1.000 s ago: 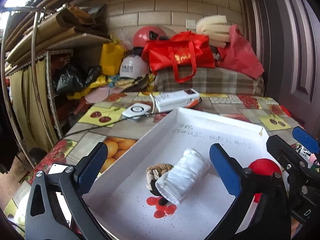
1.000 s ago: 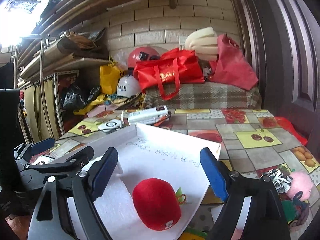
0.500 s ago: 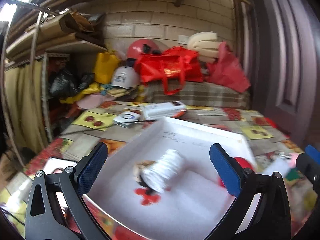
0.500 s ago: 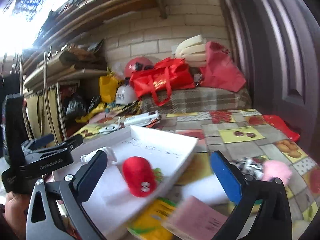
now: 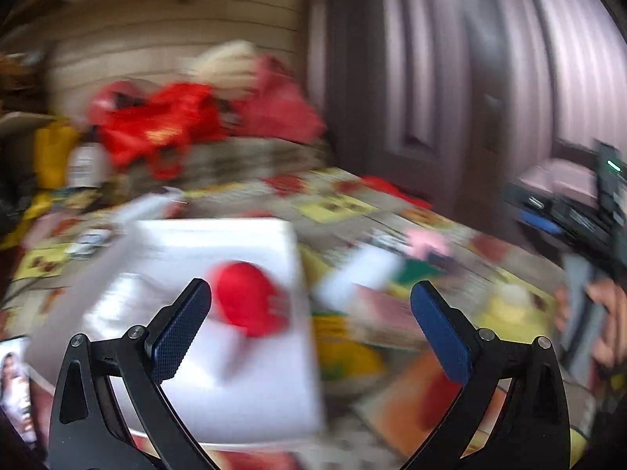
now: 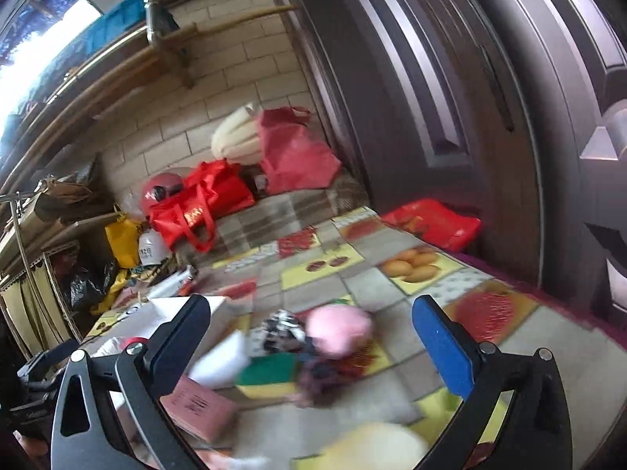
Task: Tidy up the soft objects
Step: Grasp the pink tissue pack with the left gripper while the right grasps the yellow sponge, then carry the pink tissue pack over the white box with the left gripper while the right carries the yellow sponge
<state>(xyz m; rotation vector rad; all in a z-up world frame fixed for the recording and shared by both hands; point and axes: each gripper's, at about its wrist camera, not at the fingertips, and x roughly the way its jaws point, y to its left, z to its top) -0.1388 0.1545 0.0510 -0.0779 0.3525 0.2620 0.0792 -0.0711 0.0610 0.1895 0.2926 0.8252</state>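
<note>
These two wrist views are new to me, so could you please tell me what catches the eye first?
The red plush ball lying in the white tray, just beyond the open left gripper, stands out first. In the right wrist view, a fluffy pink toy sits amid a blurred heap on the fruit-patterned tablecloth, ahead of the open, empty right gripper.

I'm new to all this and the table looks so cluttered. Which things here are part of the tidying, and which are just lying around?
Part of the job:
white tray
red plush ball, in the tray
pink fluffy toy, on the tablecloth
left gripper and right gripper, both open and empty

Just lying about:
red tote bag
white helmet
yellow bag
</note>
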